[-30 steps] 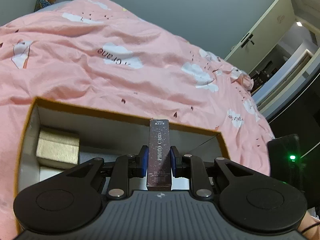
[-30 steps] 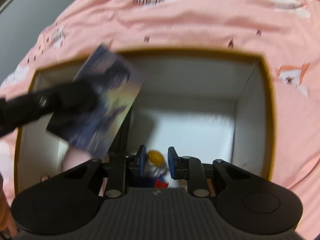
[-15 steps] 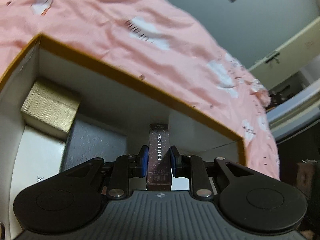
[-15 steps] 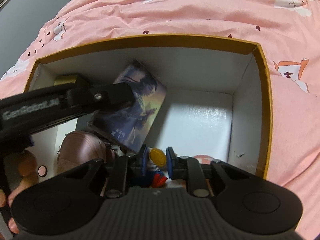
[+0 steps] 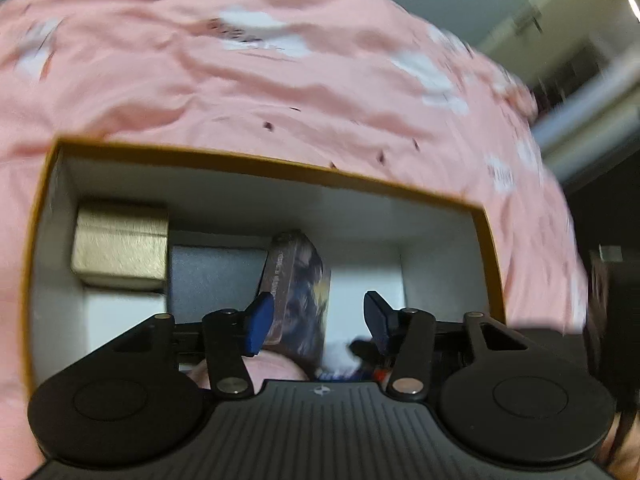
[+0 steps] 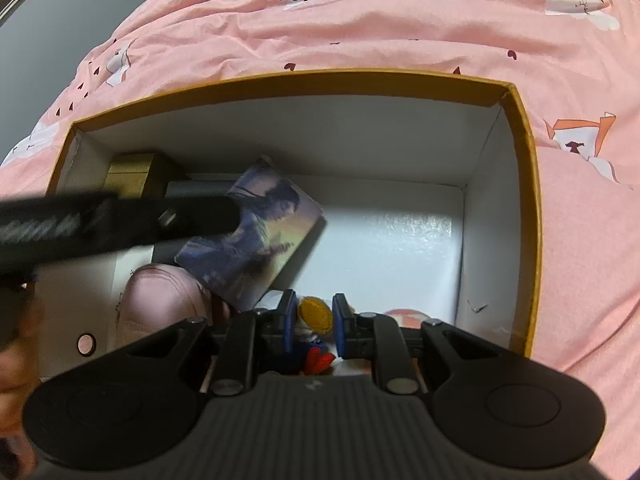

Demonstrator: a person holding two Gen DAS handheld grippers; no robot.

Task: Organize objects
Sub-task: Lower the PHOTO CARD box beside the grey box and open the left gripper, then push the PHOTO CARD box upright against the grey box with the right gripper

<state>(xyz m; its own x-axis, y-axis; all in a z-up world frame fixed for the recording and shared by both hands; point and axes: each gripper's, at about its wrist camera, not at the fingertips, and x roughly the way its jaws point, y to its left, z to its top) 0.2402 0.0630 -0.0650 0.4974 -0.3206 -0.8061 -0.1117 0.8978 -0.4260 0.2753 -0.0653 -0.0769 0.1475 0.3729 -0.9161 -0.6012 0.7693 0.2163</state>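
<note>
Photo card box [image 5: 298, 280]: released from left gripper [image 5: 316, 316], now spread, leaning inside orange-rimmed box [image 5: 256, 162] beside gold box [image 5: 120, 246]; right gripper [image 6: 311, 320] pinching toy figure [image 6: 316, 314]; placement judged done.

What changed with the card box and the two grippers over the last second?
The left gripper carried the card box down into the carton, then opened and let go; the box now leans tilted inside, its lower end by the pink pouch. The right gripper stayed shut on the small toy. The gold box has not moved.
</note>
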